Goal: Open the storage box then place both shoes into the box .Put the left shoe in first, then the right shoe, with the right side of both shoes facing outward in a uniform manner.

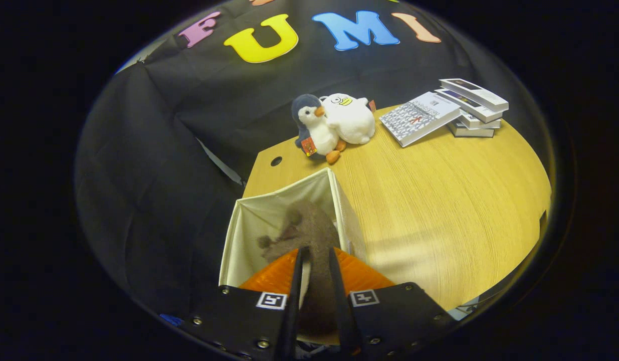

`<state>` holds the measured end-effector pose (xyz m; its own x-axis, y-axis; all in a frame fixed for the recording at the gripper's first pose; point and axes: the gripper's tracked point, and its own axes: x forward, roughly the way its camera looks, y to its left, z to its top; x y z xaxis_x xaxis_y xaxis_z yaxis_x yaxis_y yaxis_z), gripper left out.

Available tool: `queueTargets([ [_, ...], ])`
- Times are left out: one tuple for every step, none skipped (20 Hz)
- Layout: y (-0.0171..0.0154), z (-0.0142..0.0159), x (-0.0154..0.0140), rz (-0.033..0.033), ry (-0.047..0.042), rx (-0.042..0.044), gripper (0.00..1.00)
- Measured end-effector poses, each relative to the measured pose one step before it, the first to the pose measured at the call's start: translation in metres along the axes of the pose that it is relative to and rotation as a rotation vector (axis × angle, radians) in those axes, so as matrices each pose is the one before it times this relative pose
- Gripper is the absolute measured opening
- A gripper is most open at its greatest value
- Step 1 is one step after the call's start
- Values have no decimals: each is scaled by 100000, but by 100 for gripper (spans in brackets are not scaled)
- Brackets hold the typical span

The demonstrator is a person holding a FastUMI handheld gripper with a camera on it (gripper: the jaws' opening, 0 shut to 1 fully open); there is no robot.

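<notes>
A cream fabric storage box (249,220) stands open at the near left corner of the wooden table (439,210). My gripper (317,255) is shut on a grey-brown fuzzy shoe (312,228), both fingers pressing its sides. The shoe hangs over the box's opening, its far end reaching down inside. A small pompom on the shoe shows to the left of the fingers. The box's bottom is hidden by the shoe and the fingers.
Two plush toys, a penguin (313,128) and a white duck (350,119), sit at the table's far edge beyond the box. A stack of books (447,113) lies at the far right. A cable hole (276,161) is near the left edge.
</notes>
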<state>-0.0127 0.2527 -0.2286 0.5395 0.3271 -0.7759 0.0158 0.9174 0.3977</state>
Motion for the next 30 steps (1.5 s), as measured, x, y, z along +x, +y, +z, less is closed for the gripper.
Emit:
queueTargets([
  [-21,686,-361,-495,-2587,-2674,40],
  [-144,733,-408,-577,-2255,-2787,61],
  [-56,580,-442,-230,-2082,-2468,71],
  [-26,779,-617,70,-2386,-2320,86],
  [-236,885,-574,109,-2871,-2281,90],
  [-95,1097,-684,411,-3414,-1939,98],
  [-298,847,-655,-510,-2988,-1858,98],
  [-490,902,-691,-780,-2803,-2111,98],
  [-302,923,-677,-186,-2670,-1916,98],
  [-210,936,-621,639,-2410,-1445,98],
  [-311,732,-586,451,-2434,-1112,98],
  [-394,961,-666,596,-2503,-1394,98],
  [-359,892,-716,1012,-2888,-1772,98],
  [-407,949,-565,588,-2861,-1722,98],
  [-676,786,-755,89,-3050,-1626,98],
  [-728,877,-600,-421,-2831,-1695,98],
  [-764,680,-616,-710,-2692,-1686,98],
  [-896,796,-457,-1020,-2339,-2131,98],
  [-930,565,-413,-1491,-1823,-1935,98],
  [-911,634,-485,-1414,-1855,-1506,98],
  [-784,629,-356,-1344,-2026,-1215,98],
  [-682,692,-313,-385,-2162,-596,98],
  [-529,561,-233,191,-2143,-127,98],
  [-690,600,-272,-516,-2162,459,98],
  [-849,470,-298,-861,-1913,367,98],
  [-943,468,-239,-1564,-1450,-94,98],
  [-954,353,-191,-1553,-1389,-382,98],
  [-886,365,-147,-1460,-1255,-736,98],
  [-841,223,-111,-1663,-1250,-806,98],
  [-855,339,-108,-1625,-1320,-609,98],
])
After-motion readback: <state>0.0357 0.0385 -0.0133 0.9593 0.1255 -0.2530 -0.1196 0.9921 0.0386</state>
